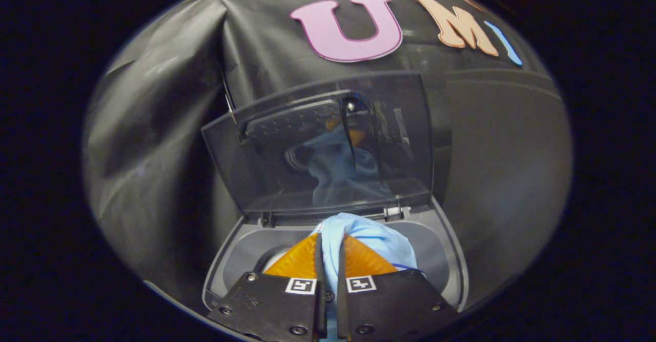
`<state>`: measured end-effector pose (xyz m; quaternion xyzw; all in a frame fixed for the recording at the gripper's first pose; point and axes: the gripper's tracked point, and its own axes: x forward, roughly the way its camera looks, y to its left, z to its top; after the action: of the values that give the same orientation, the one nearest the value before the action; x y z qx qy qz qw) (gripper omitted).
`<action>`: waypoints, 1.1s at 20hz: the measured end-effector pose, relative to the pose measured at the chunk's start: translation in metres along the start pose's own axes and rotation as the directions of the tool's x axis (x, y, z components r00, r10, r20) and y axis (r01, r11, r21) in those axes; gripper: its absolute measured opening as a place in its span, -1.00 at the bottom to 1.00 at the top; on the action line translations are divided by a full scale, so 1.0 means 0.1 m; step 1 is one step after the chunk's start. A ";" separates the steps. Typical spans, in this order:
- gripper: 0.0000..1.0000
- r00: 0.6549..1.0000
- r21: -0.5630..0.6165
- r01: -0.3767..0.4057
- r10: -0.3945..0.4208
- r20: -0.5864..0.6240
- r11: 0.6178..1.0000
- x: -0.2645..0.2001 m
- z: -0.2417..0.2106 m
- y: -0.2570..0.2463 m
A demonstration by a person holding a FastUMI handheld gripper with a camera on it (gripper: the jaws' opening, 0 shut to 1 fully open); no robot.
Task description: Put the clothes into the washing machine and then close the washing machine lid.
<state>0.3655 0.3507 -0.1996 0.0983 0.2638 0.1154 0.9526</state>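
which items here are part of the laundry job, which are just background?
Job:
- light blue garment, pinched between the fingers of the gripper
- washing machine, tub open
- lid, raised upright

Background:
- black cloth wall

The light blue cloth (369, 237) is pinched between the two orange fingers (300, 260) of the gripper (330, 252), which hide its middle and lower part, so how far it hangs into the washing machine (451, 260) cannot be told. The drum opening is mostly covered by the fingers and the cloth. The raised smoked lid (318, 142) gives only a dim reflection (cloth and gripper, blurred)
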 end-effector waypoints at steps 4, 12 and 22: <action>-0.84 0.999 -0.005 0.010 -0.010 -0.047 1.000 0.15 -0.20 0.03; -0.78 0.993 0.014 0.033 -0.031 -0.111 0.999 0.28 -0.37 0.05; 0.15 0.990 0.001 0.073 -0.073 -0.119 0.997 0.18 -0.30 0.06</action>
<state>0.3639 0.3649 -0.2317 0.0839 0.3240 0.0854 0.9385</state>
